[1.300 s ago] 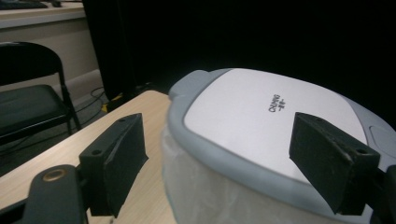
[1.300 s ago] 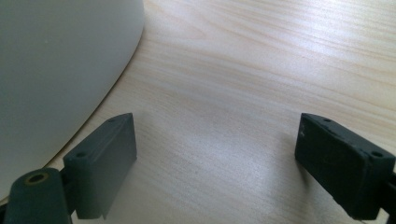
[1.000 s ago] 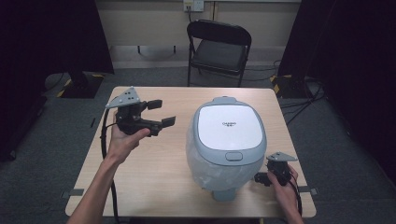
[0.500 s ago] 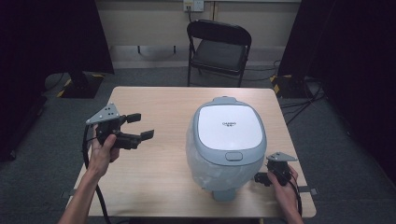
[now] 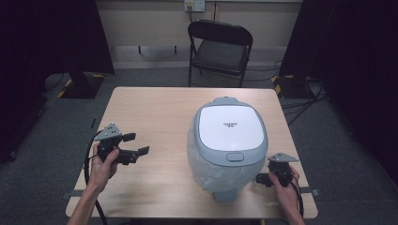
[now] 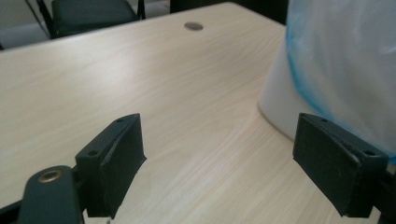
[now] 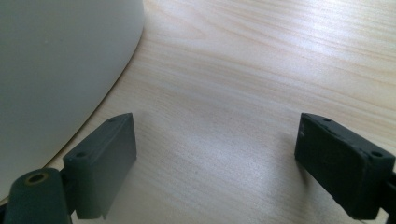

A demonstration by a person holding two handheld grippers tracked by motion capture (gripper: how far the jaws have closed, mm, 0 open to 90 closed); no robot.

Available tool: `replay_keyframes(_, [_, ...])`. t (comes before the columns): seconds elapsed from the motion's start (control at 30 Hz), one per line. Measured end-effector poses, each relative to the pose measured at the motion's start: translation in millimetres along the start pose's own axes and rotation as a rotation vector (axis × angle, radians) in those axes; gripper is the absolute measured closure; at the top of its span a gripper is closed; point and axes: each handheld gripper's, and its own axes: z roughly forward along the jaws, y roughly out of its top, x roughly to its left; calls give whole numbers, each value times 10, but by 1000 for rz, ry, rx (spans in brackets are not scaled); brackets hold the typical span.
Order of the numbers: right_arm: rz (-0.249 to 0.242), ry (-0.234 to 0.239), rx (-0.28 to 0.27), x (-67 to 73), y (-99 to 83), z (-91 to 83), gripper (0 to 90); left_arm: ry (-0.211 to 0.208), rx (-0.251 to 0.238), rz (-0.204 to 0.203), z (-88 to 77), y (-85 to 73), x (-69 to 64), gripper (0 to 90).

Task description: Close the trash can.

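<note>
A rice cooker (image 5: 230, 140) sits centre-right on the worktop (image 5: 155, 108). My left gripper (image 5: 133, 145) at lower left and right gripper (image 5: 268, 179) at lower right both have jaws released, empty.

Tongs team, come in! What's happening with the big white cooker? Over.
Left tongs open, empty. Right tongs open, beside the rice cooker. Lid shut. Table around it bare.

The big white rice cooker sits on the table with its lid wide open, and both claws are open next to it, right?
Not quite. The rice cooker has its lid shut flat, as the high view shows. The rest holds: it sits on the table, with the left claw and the right claw both open beside it.
</note>
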Motion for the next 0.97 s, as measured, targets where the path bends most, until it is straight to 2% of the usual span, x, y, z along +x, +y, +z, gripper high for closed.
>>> replay_keyframes(0.03, [0,0,0,0,0,0,114,0,4,-5,26,-67,12,162])
replay_keyframes(0.13, [0,0,0,0,0,0,114,0,36,-68,131,-299,51,177])
replay_keyframes(0.23, [0,0,0,-1,0,0,114,67,124,-46,242,-462,82,191])
replay_keyframes(0.27, [0,0,0,0,0,0,114,83,135,-47,258,-490,98,191])
replay_keyframes(0.3, [0,0,0,0,0,0,114,90,143,-65,281,-524,116,195])
replay_keyframes(0.33, [0,0,0,1,0,0,115,96,158,-59,299,-553,125,206])
replay_keyframes(0.43, [0,-1,0,1,0,0,115,137,212,-6,363,-622,98,184])
replay_keyframes(0.5, [4,1,3,4,-1,-2,115,150,228,-3,391,-664,90,186])
replay_keyframes(0.63, [1,0,1,2,-1,-1,115,201,270,18,498,-769,44,177])
replay_keyframes(0.7, [3,0,3,4,-1,-2,114,195,246,15,507,-796,53,138])
replay_keyframes(0.77, [3,0,2,4,-1,-2,115,200,231,17,515,-808,60,139])
replay_keyframes(0.9, [0,-1,0,2,-1,-1,114,200,224,5,521,-814,52,128])
replay_keyframes(0.97, [1,-1,1,3,-1,-1,114,202,228,14,517,-811,58,128])
